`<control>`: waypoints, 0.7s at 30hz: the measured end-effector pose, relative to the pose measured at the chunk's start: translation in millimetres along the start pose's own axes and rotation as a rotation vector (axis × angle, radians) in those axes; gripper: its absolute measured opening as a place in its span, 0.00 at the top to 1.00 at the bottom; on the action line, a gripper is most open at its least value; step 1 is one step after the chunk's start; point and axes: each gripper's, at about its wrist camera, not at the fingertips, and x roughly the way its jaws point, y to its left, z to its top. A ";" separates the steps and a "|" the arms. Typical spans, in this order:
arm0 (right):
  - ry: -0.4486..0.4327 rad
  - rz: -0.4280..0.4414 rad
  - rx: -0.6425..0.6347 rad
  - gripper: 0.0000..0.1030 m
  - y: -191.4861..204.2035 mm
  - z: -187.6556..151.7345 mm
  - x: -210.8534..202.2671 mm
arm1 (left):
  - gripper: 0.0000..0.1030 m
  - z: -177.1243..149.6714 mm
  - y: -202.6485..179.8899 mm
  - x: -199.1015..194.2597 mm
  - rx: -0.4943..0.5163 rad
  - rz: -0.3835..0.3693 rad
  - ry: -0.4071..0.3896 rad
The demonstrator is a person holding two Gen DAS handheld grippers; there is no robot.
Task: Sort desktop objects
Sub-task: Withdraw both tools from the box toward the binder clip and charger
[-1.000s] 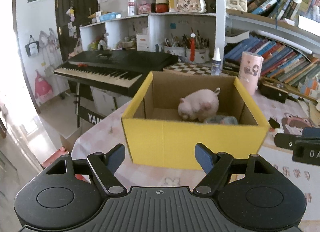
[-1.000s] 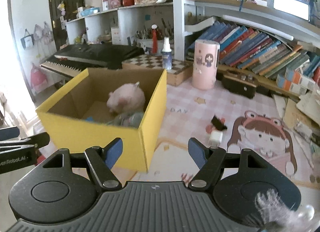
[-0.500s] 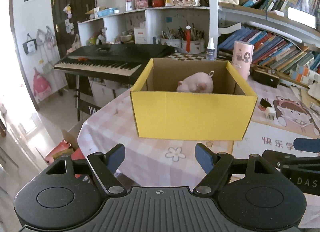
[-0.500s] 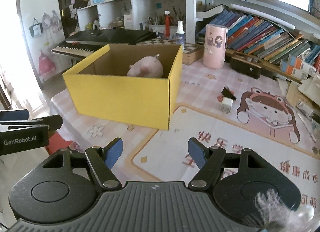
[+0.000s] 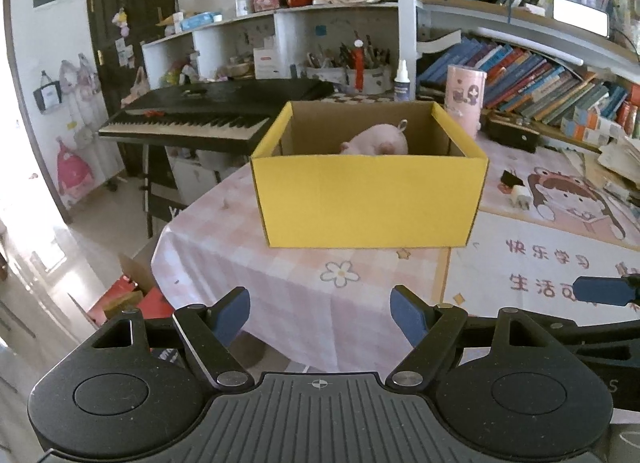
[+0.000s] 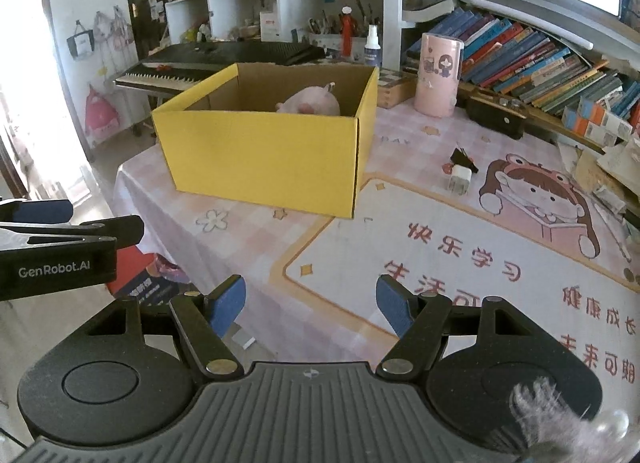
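A yellow cardboard box [image 5: 368,199] [image 6: 264,159] stands on the pink checked tablecloth with a pink plush pig [image 5: 376,139] [image 6: 310,102] inside. A white charger plug [image 6: 459,182] [image 5: 520,196] and a black binder clip [image 6: 462,157] [image 5: 509,178] lie on the table right of the box. My left gripper [image 5: 320,313] is open and empty, well back from the box at the table's near edge. My right gripper [image 6: 311,305] is open and empty over the cartoon desk mat [image 6: 460,255].
A pink cylindrical holder [image 6: 438,73], a spray bottle [image 6: 373,48] and a black case [image 6: 496,119] stand behind the box. Books [image 6: 532,63] line the right shelf. A keyboard piano [image 5: 208,119] stands left of the table. Red items [image 5: 136,299] lie on the floor.
Both grippers have pulled back and away from the box, which now looks smaller and farther. Both stay open and empty. The pig stays in the box.
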 end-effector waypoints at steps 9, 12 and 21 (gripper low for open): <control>0.011 -0.026 0.019 0.32 -1.9 -12.1 -10.3 | 0.23 -8.4 -4.8 -5.1 0.014 -0.034 0.010; 0.011 -0.039 0.026 0.32 -4.7 -14.3 -13.5 | 0.23 -9.3 -7.7 -5.4 0.017 -0.050 0.012; 0.009 -0.096 0.060 0.32 -21.2 -20.3 -22.7 | 0.23 -6.0 -28.1 -0.2 0.051 -0.116 0.016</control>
